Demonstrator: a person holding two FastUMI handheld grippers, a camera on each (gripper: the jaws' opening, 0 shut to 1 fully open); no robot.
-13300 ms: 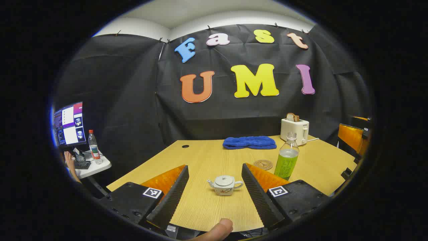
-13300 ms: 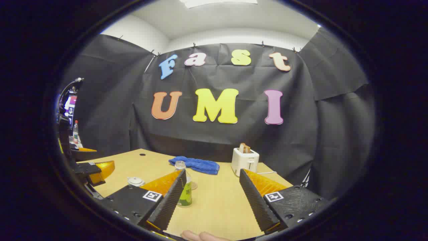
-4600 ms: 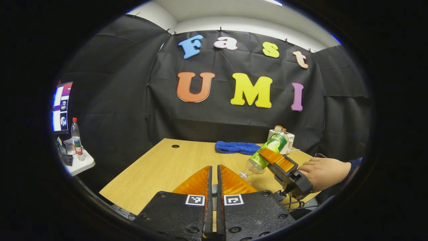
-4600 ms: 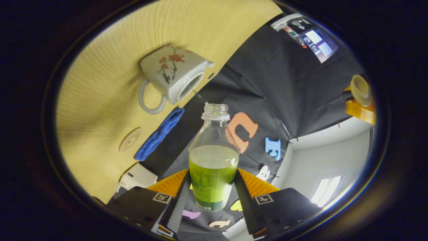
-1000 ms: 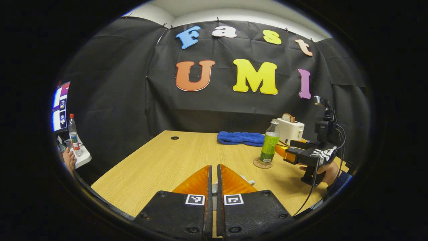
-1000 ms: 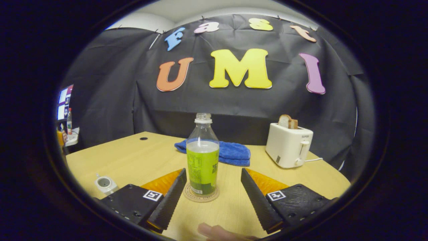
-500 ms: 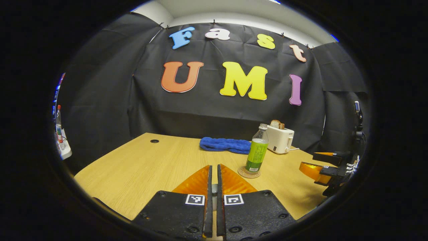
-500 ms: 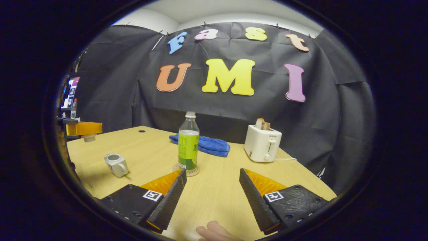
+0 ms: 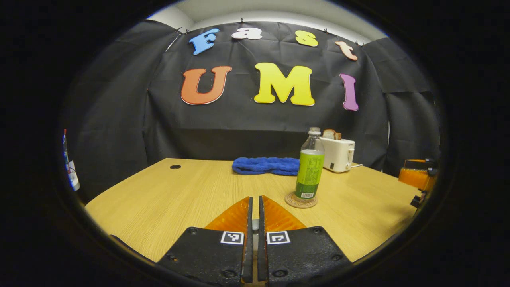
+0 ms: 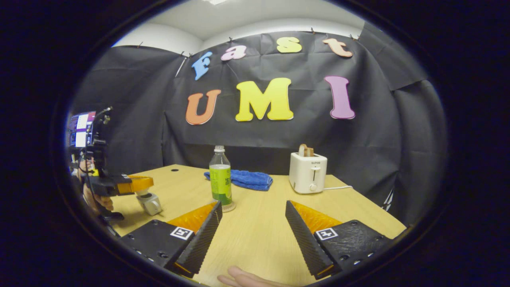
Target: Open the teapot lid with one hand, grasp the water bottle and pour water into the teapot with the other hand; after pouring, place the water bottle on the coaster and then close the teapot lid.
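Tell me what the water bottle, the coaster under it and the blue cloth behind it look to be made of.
Water bottle: clear glossy plastic, seemingly; see-through neck above a green label.
Coaster: probably wood or cork; matte tan disc with a darker rim.
Blue cloth: soft terry-like fabric; fuzzy, rumpled folds.

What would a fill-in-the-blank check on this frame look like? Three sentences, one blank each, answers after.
1. The water bottle stands upright on the ____.
2. The right gripper has its fingers ____, with nothing between them.
3. In the right gripper view, the left gripper hovers right above the ____.

Missing words: coaster; open; teapot
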